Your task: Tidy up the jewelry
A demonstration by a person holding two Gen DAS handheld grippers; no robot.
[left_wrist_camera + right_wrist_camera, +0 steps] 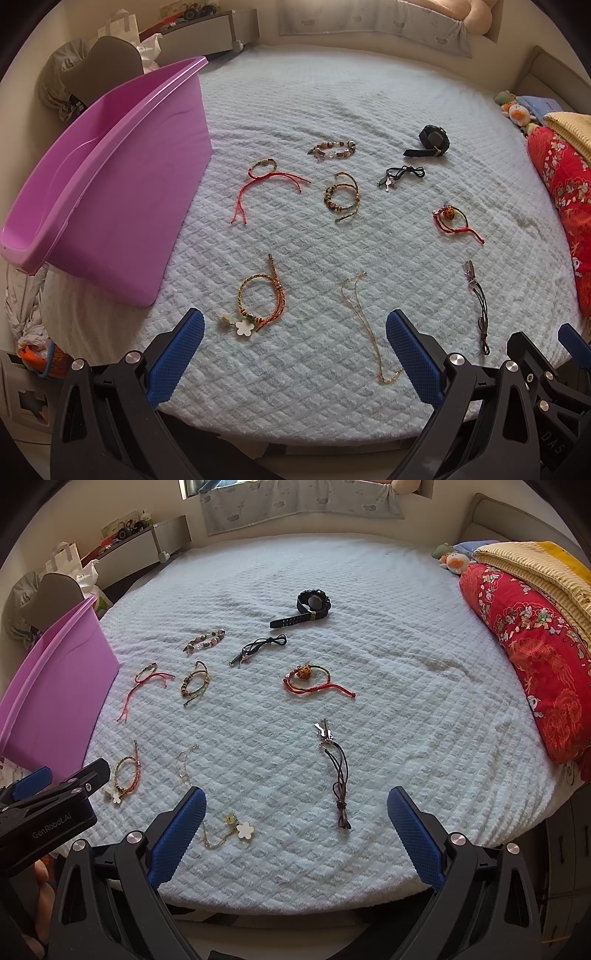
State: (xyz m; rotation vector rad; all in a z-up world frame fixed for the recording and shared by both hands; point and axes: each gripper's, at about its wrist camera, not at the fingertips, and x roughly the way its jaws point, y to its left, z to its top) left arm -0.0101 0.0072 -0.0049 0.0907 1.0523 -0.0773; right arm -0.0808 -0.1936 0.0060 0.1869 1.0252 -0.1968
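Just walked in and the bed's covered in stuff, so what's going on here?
A person holding a gripper in each hand is about to sort jewelry. Bracelets, a gold chain necklace, a black watch and cord pieces lie spread on the light blue blanket. A purple bin sits on the bed's left edge, and no jewelry shows in the part of it in view. The left gripper and right gripper both hover open, holding nothing.

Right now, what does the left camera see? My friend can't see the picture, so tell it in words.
The open left claw hovers over a pale blue blanket scattered with bracelets, a thin gold chain and a black watch. A big, seemingly empty purple tub sits at the left, and a red pillow lies at the right edge.
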